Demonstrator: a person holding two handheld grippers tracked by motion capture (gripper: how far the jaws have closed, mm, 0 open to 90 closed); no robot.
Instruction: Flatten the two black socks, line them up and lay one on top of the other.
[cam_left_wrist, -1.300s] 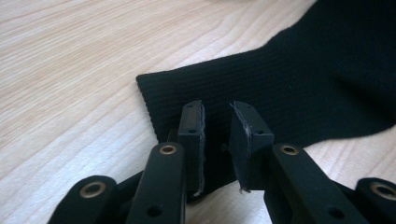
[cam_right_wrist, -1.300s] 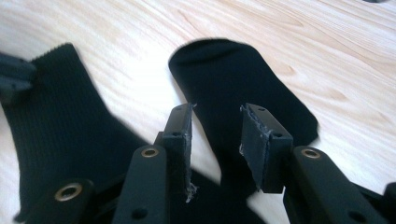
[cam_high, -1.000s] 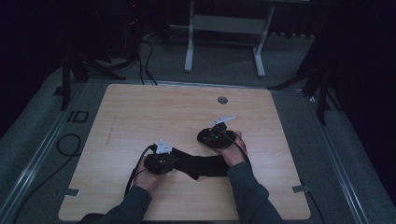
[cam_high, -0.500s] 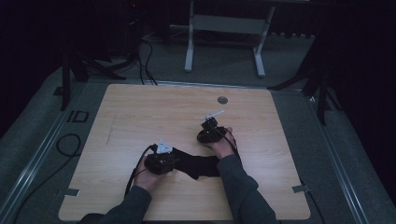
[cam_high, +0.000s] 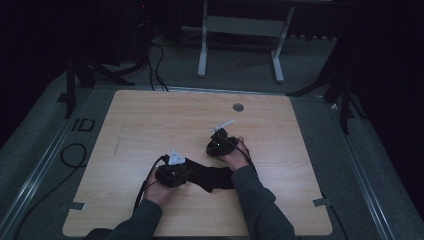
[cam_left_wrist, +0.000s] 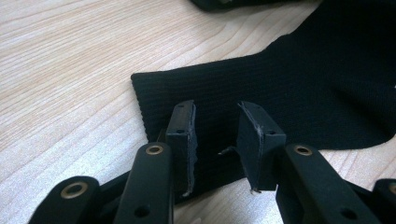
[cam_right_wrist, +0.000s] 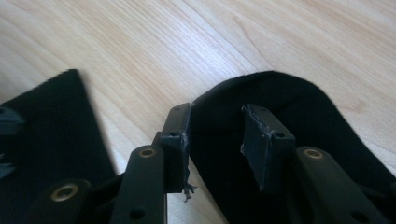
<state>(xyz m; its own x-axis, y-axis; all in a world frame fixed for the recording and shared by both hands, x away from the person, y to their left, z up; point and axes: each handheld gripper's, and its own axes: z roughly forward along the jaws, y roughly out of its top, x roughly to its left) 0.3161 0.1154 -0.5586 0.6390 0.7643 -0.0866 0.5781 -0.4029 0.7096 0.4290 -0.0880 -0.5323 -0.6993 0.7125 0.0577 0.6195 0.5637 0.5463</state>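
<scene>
A black sock (cam_high: 212, 177) lies flat on the wooden table (cam_high: 150, 125), between the person's two hands. My left gripper (cam_high: 186, 173) rests at the sock's left end. In the left gripper view it (cam_left_wrist: 215, 135) stands open, jaws low over the ribbed cuff (cam_left_wrist: 327, 70) with cloth showing in the gap. My right gripper (cam_high: 220, 150) is at the sock's far right end. In the right gripper view it (cam_right_wrist: 215, 140) is open over the rounded toe (cam_right_wrist: 289, 98), and another part of the sock (cam_right_wrist: 51, 121) lies to the left.
A small round grommet (cam_high: 238, 107) sits in the table near its far edge. A white frame (cam_high: 240, 30) stands on the floor beyond the table. Cables (cam_high: 70, 155) lie left of the table. Bare wood surrounds the sock.
The right hand and its gripper have shifted a little to the left, closer to the sock. The left gripper has stayed in place.
</scene>
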